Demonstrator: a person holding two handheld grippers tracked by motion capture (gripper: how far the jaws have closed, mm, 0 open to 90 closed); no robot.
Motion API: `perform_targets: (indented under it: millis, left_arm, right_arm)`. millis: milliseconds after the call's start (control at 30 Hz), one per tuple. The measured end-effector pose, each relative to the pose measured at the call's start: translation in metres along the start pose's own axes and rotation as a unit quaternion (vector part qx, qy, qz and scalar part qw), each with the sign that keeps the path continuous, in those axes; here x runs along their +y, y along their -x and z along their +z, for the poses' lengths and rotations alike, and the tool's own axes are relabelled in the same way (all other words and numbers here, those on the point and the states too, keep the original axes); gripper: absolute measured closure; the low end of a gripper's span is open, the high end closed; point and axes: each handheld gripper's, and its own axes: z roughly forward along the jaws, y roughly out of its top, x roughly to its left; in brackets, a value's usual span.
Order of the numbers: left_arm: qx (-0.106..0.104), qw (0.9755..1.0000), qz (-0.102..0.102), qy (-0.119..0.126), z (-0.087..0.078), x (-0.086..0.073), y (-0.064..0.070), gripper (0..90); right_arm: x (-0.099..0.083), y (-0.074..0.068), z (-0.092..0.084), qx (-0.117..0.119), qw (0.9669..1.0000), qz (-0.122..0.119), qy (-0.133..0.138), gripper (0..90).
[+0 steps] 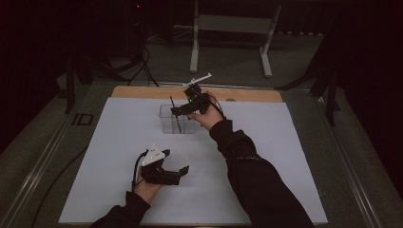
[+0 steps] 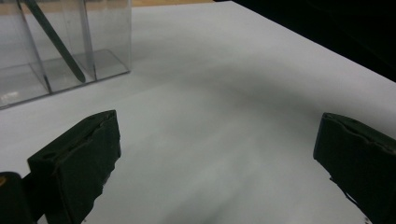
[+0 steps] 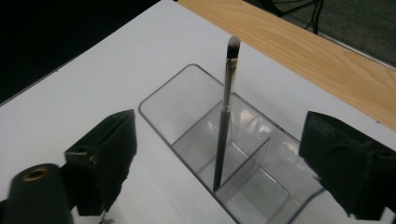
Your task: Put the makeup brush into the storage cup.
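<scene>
While a makeup brush [image 3: 225,116] stands tilted in the middle compartment of a clear plastic organizer [image 3: 187,100], bristles up and handle tip on the compartment floor, the right hand-held gripper [image 1: 178,110] hangs just above it with jaws spread wide and nothing between them; the brush stands free of both pads. The left hand-held gripper [image 1: 177,172] rests low on the white mat [image 1: 109,156] near the front of the desk [image 1: 142,92], its jaws likewise wide and empty, well apart from the organizer.

Risk from here looks to lie in the withdrawal; the brush leans against a thin divider, and a jaw brushing the ferrule on the way out would likely tip it over the rim or drag the light, unanchored organizer across the mat; the trailing cable could do the same if it swings low.

Room for moving is generous; open mat lies on every side of the organizer, most of it toward the person; the bare wooden strip at the far edge sits just beyond the organizer, so a retreat upward and back toward the person seems safer than any sweep forward.
</scene>
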Motion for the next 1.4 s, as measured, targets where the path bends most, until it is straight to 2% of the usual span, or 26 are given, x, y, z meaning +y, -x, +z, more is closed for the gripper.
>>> perform_targets:
  millis: [67,100,233,300,333,467,500,567,733,867,933,1167,1400]
  left_arm:
    - [-0.002,1.0,0.0,-0.003,0.001,0.0,0.0,2.0]
    - [-0.003,1.0,-0.001,-0.004,0.001,0.0,0.0,1.9]
    - [-0.012,0.9999,-0.004,-0.003,0.001,0.001,0.001,1.9]
    - [-0.024,0.9997,-0.002,-0.008,0.002,0.001,0.0,1.9]
    - [-0.024,0.9997,-0.002,-0.007,0.002,0.002,0.001,1.9]
    - [-0.036,0.9993,0.001,-0.008,-0.002,0.006,0.001,1.9]
    - [-0.043,0.999,0.004,-0.008,-0.003,0.007,0.001,1.9]
    - [-0.044,0.9989,0.016,-0.003,-0.006,0.011,0.002,1.9]
    - [-0.058,0.9976,0.037,0.001,-0.013,0.02,-0.001,1.9]
    - [-0.078,0.9949,0.062,-0.012,-0.022,0.026,-0.005,1.9]
    - [-0.089,0.9934,0.07,-0.02,-0.026,0.027,-0.008,1.9]
    - [-0.089,0.9925,0.077,-0.034,-0.039,0.026,-0.017,1.9]
    - [-0.092,0.9923,0.077,-0.031,-0.053,0.019,-0.025,1.9]
  right_arm:
    - [-0.001,-0.001,-0.004,-0.003,1.0,0.002,0.003,10.4]
    - [-0.001,-0.001,-0.005,0.005,1.0,-0.002,0.002,10.2]
    - [-0.005,-0.003,-0.011,0.004,0.9999,-0.015,0.004,10.3]
    - [-0.007,-0.005,-0.014,0.014,0.9996,-0.024,0.002,10.3]
    - [-0.008,-0.006,-0.016,0.011,0.9996,-0.025,0.006,10.3]
    - [-0.014,-0.008,-0.023,0.028,0.9992,-0.025,0.011,10.6]
    - [-0.016,-0.009,-0.025,0.035,0.9989,-0.028,0.011,10.6]
    - [-0.021,-0.011,-0.029,0.028,0.9987,-0.039,0.014,13.1]
    - [-0.033,-0.014,-0.039,0.037,0.9976,-0.056,0.013,14.2]
    - [-0.044,-0.014,-0.046,0.044,0.9969,-0.061,0.025,14.8]
    - [-0.049,-0.013,-0.048,0.056,0.996,-0.061,0.035,14.3]
    - [-0.07,-0.017,-0.056,0.066,0.9935,-0.081,0.044,14.6]
    - [-0.097,-0.019,-0.063,0.089,0.9911,-0.081,0.056,14.8]
